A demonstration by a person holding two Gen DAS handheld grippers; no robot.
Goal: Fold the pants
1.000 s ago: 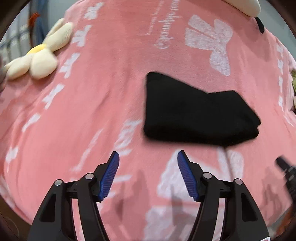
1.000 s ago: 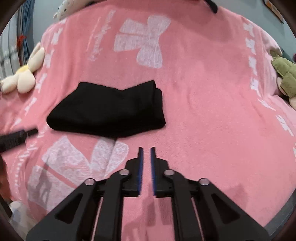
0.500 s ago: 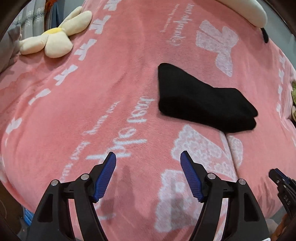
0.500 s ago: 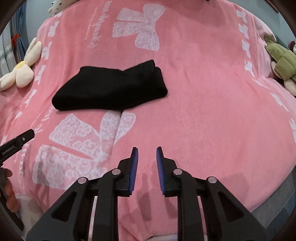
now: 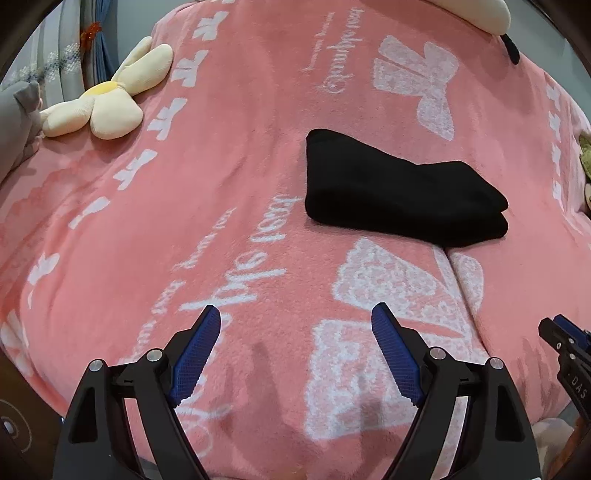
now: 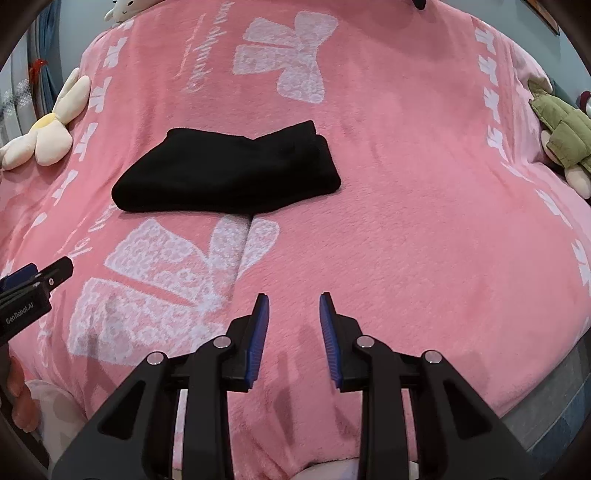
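Observation:
The black pants (image 5: 399,192) lie folded into a compact bundle on the pink blanket (image 5: 221,184); they also show in the right wrist view (image 6: 229,173). My left gripper (image 5: 295,317) is open wide and empty, well short of the pants near the bed's front edge. My right gripper (image 6: 293,299) is open with a narrower gap, empty, also back from the pants. The right gripper's tip shows at the right edge of the left wrist view (image 5: 561,339), and the left gripper at the left edge of the right wrist view (image 6: 33,280).
A cream flower plush (image 5: 107,99) lies at the blanket's far left, also in the right wrist view (image 6: 48,125). A green plush toy (image 6: 561,136) sits at the right edge. A cream pillow (image 5: 476,11) lies at the far end. The bed's front edge is just below both grippers.
Both grippers have drawn back from the folded pants toward the bed's front edge. The right gripper has gone from shut to open. The pants have not moved.

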